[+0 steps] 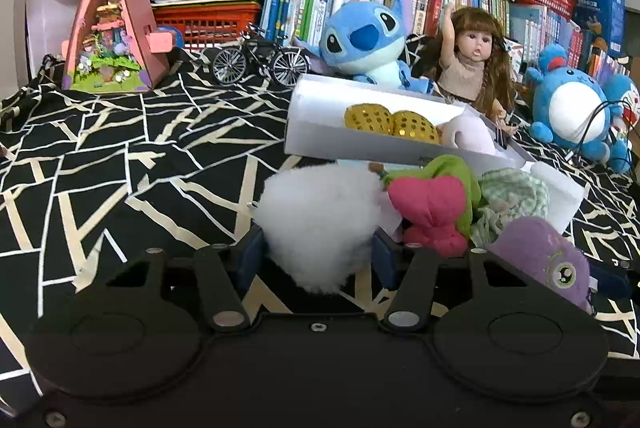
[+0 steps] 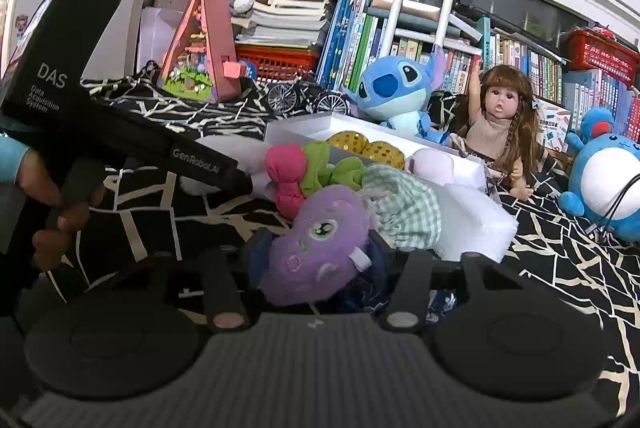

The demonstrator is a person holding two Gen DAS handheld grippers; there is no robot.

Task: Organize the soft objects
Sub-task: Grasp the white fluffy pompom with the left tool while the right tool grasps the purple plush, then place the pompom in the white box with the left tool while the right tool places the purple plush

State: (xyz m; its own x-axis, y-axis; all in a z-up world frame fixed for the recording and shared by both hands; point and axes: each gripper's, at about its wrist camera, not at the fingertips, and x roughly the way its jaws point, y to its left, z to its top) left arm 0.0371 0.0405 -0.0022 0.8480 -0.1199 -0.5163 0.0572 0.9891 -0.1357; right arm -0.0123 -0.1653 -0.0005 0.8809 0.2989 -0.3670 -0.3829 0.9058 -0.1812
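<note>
On the patterned bench [image 1: 120,156], near the white box [image 1: 320,142], left gripper [image 1: 318,254] grasps white stuffing [image 1: 316,224]; right gripper [image 2: 316,258] grasps purple plush [image 2: 320,240].

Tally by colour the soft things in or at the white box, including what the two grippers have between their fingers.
White: 1, stuffing tuft
Purple: 1, plush
Pink: 1, bow-shaped plush
Green: 2, plush; checked cloth
Gold: 2, sequin balls
Pale pink: 1, plush
Total: 8

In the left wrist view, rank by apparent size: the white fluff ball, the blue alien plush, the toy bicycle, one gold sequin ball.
1. White fluff ball, though nearness to the camera inflates it.
2. Blue alien plush.
3. Toy bicycle.
4. Gold sequin ball.
</note>
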